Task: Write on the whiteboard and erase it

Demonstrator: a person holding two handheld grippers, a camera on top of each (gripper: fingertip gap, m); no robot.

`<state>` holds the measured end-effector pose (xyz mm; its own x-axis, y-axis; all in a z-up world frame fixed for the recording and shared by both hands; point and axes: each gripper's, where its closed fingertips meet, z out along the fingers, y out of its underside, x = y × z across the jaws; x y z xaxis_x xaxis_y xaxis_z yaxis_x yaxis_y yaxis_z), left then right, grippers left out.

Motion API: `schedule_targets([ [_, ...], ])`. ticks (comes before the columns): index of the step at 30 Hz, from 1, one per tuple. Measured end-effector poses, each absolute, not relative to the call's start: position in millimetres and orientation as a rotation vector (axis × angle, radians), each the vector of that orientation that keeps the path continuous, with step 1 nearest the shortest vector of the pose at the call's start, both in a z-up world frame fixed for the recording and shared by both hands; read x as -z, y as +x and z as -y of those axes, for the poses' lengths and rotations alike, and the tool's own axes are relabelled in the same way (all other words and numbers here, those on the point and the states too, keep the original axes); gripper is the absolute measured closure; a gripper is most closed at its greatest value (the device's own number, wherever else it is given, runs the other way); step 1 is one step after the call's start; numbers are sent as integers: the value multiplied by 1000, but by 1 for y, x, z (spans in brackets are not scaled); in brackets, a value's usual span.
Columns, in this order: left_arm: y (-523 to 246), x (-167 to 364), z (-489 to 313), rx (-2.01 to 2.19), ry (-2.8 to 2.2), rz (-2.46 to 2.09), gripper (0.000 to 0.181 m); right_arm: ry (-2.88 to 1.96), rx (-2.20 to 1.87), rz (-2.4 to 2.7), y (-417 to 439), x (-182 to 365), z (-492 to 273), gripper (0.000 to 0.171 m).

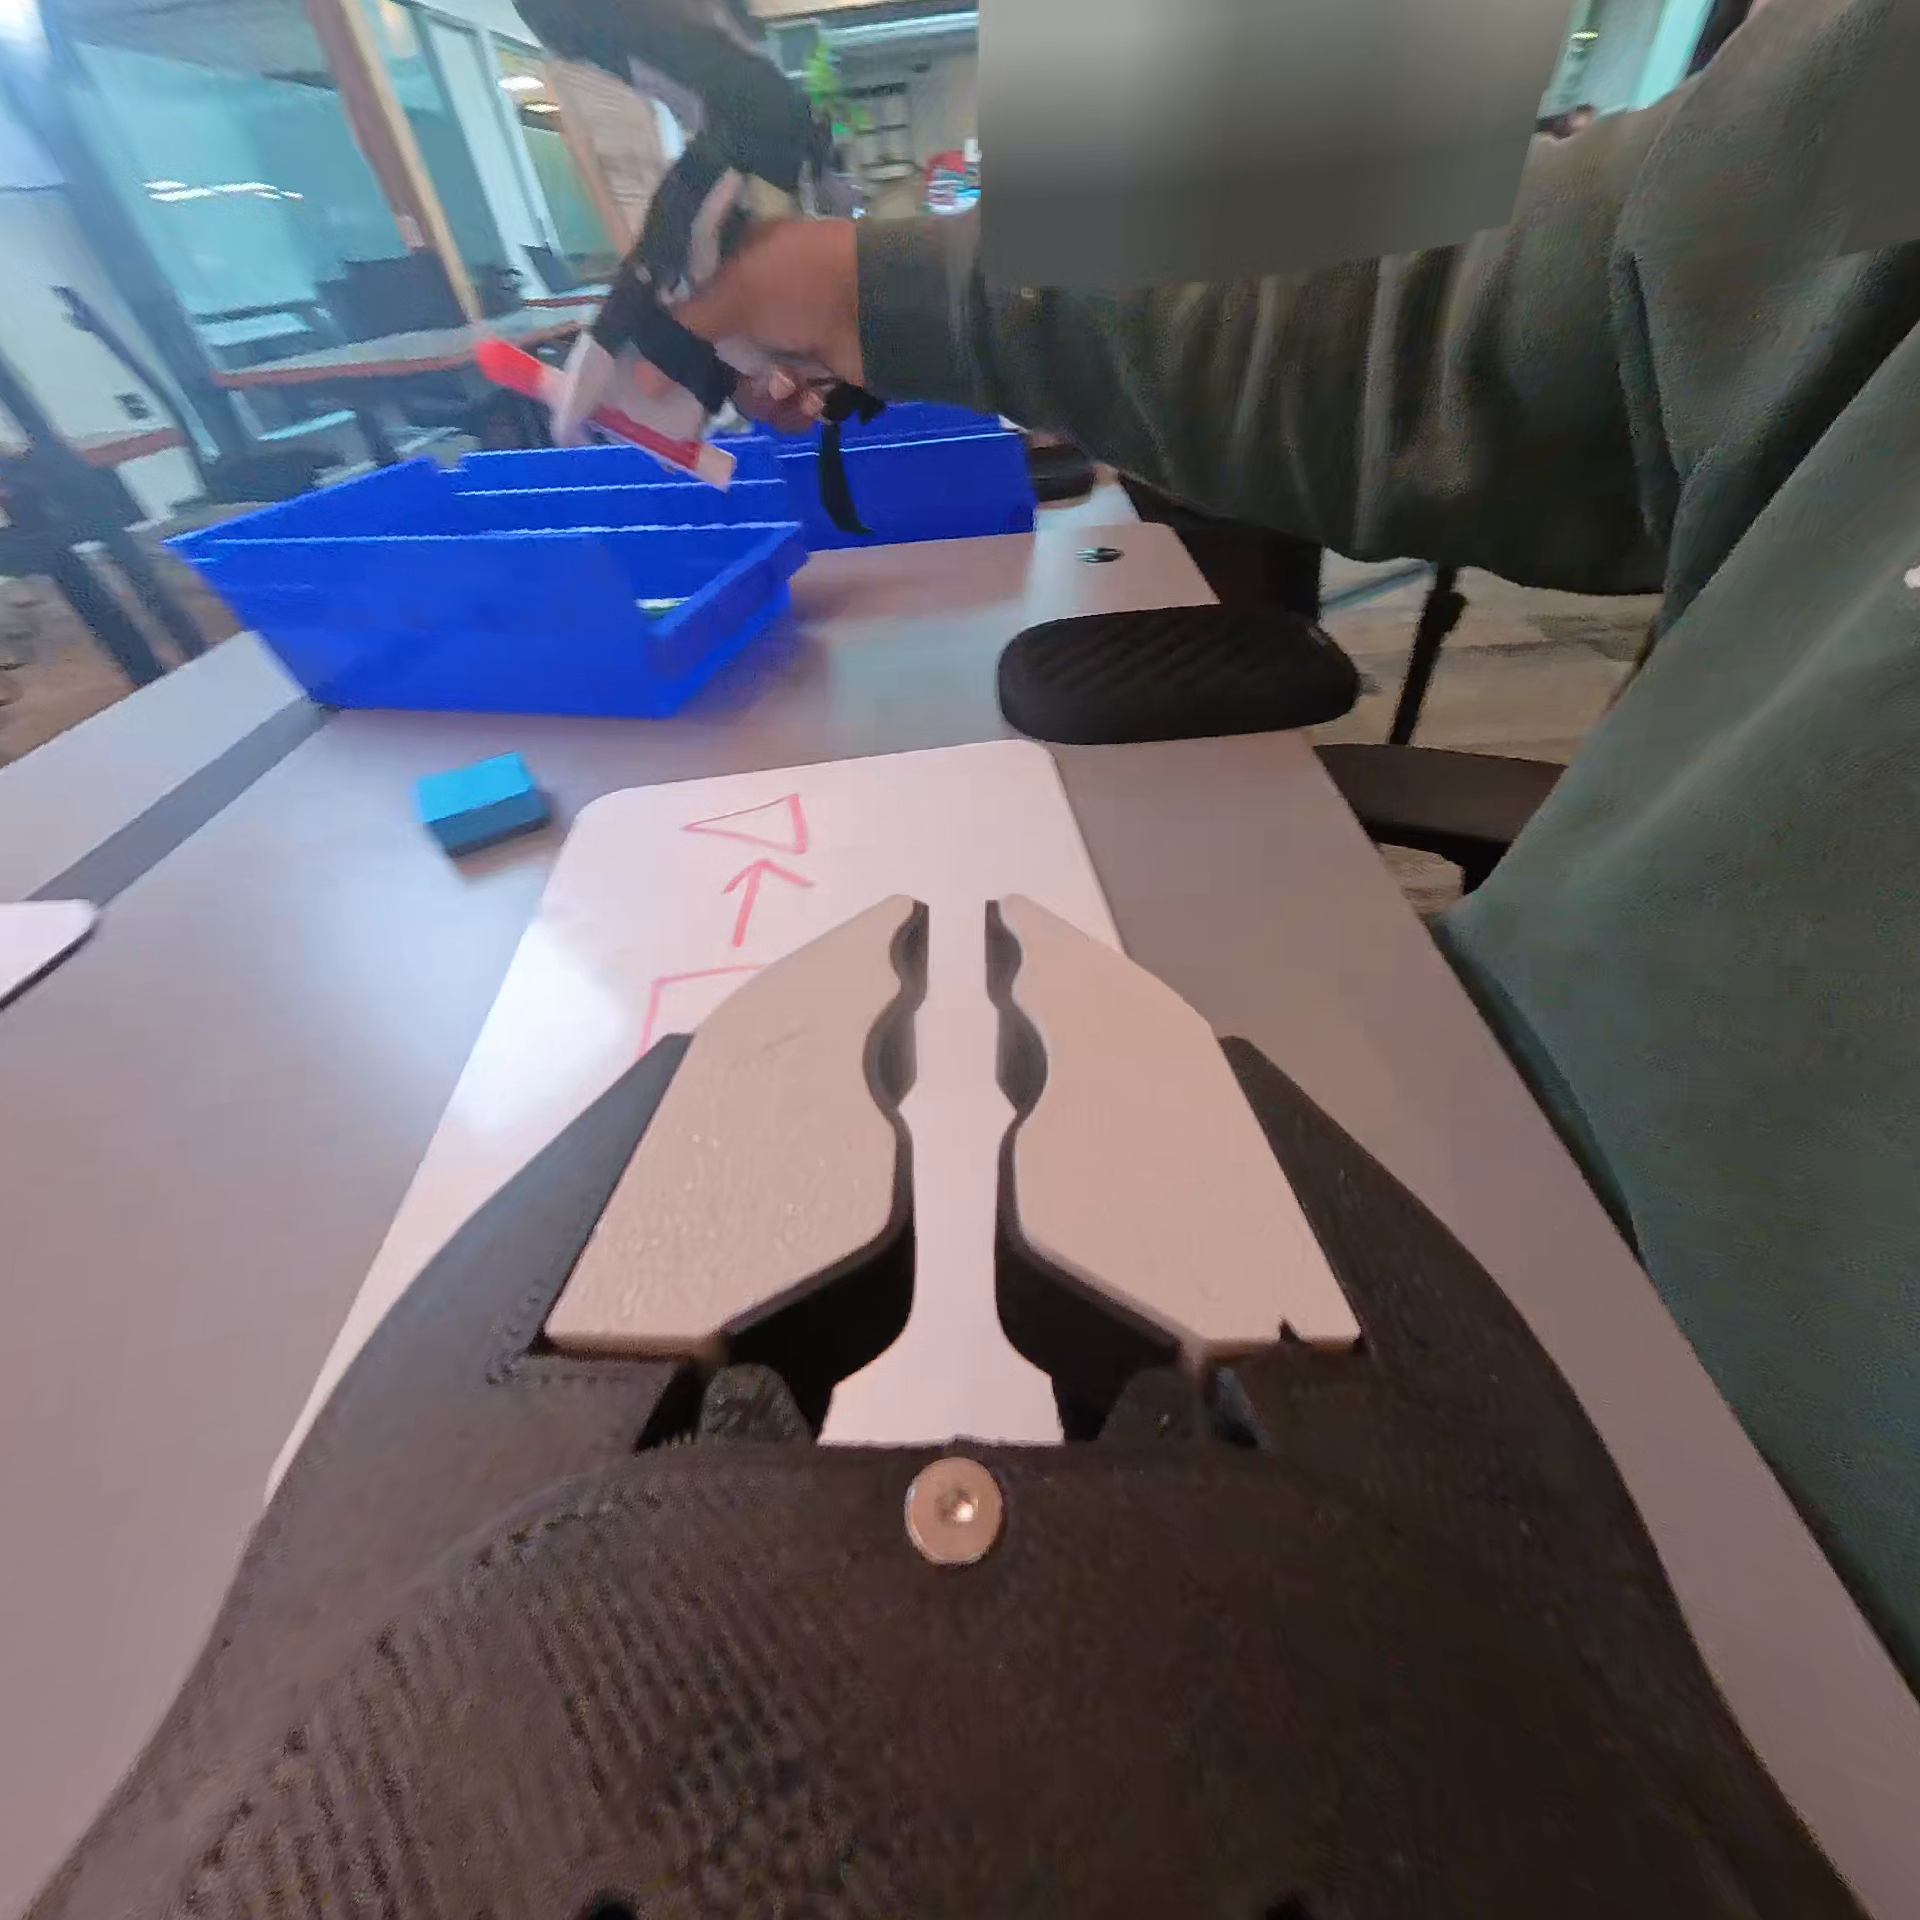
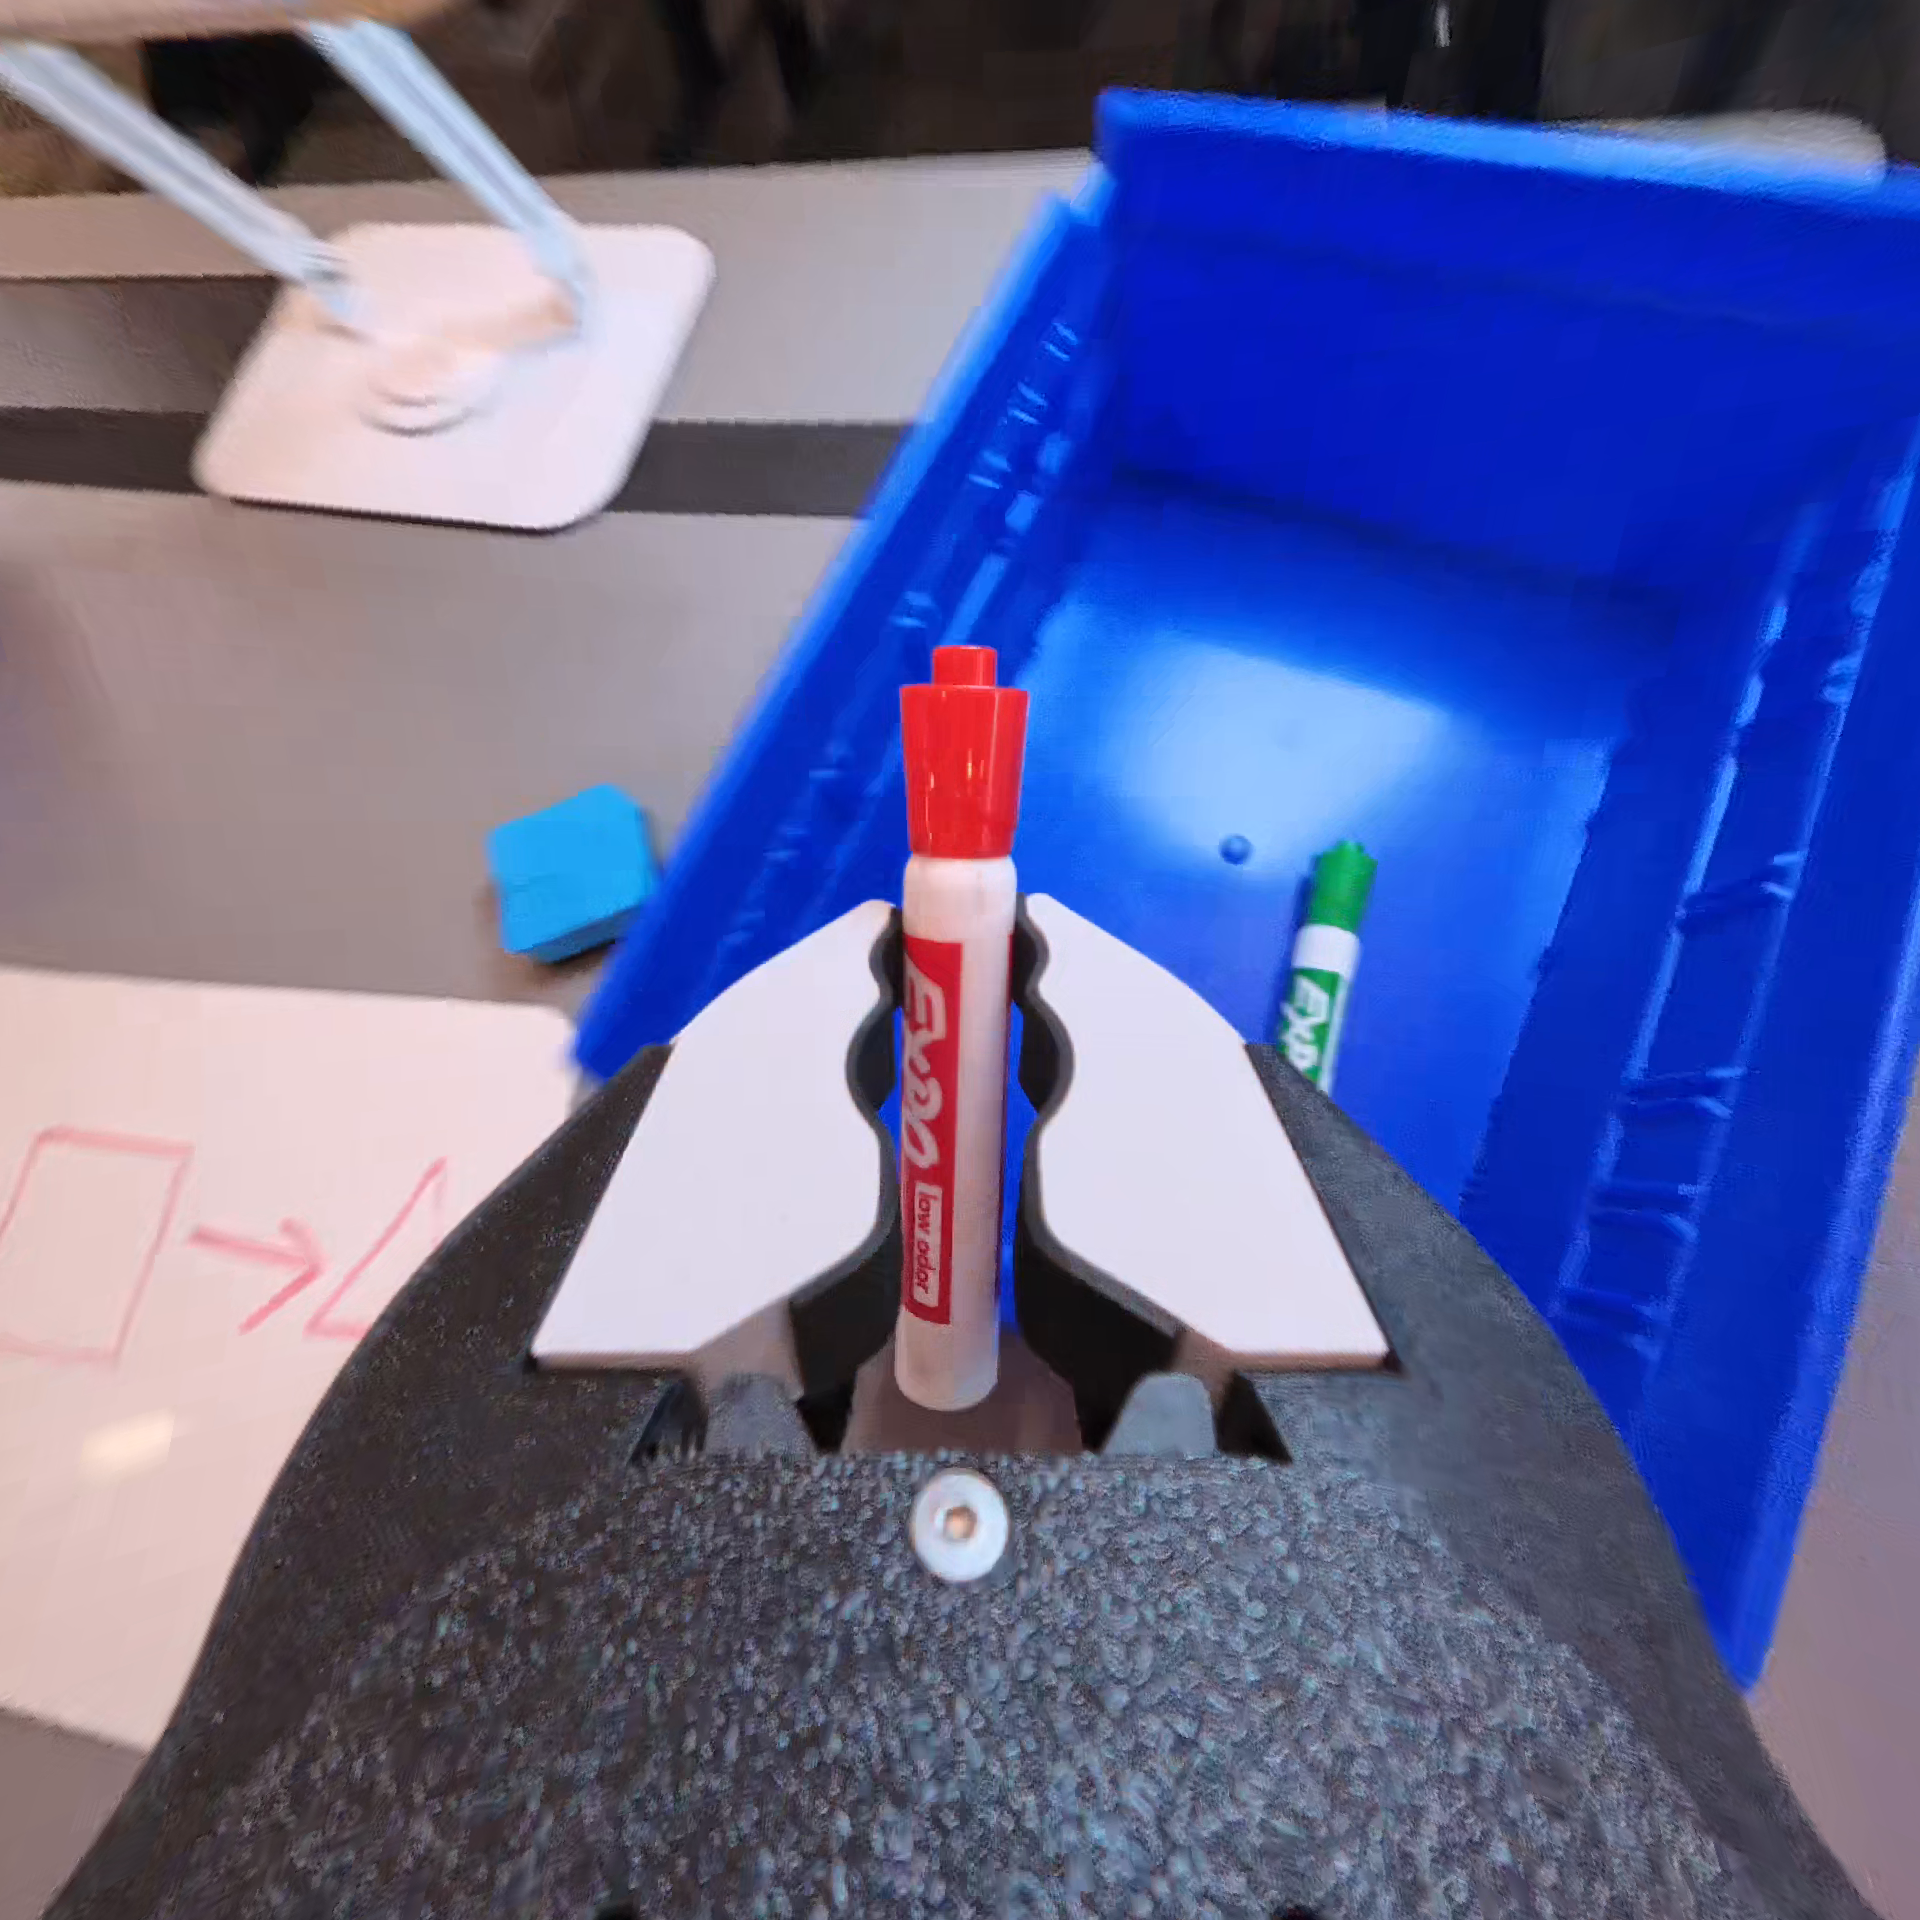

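Red marker gripped over the blue bin, whiteboard lying flat on the grey table.

The whiteboard (image 1: pixel 831 831) is white with rounded corners and carries pink-red drawings: a square, an arrow and a triangle. The left gripper (image 1: pixel 954 914) hangs low over its near end, jaws slightly parted with nothing between them. The right gripper (image 2: pixel 958 914) is clenched on a capped red marker (image 2: pixel 956 1039), above the near left wall of the bin (image 2: pixel 1351 416), where a green marker (image 2: pixel 1325 956) lies. A blue eraser (image 2: pixel 571 868) sits between whiteboard and bin.
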<state>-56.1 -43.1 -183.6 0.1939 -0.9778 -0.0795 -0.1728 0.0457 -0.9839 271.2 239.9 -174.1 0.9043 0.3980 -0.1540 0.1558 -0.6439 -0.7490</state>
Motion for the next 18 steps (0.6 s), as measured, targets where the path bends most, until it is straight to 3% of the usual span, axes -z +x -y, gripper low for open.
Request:
schedule_targets([
  [7, -105, 196, 9, 724, -1449, -1072, 181, -2588, -275, 284, 312, 267, -288, 152],
  [10, -109, 198, 3, 756, -1463, -1045, 181, -2599, -254, 320, 307, 270, -288, 133],
  [13, -108, 205, 2, 873, -1506, -996, 181, -2450, -159, 361, 302, 237, -293, 121],
  [18, -100, 206, 2, 874, -1473, -1004, 181, -2086, -336, 669, 183, 143, -243, 134],
])
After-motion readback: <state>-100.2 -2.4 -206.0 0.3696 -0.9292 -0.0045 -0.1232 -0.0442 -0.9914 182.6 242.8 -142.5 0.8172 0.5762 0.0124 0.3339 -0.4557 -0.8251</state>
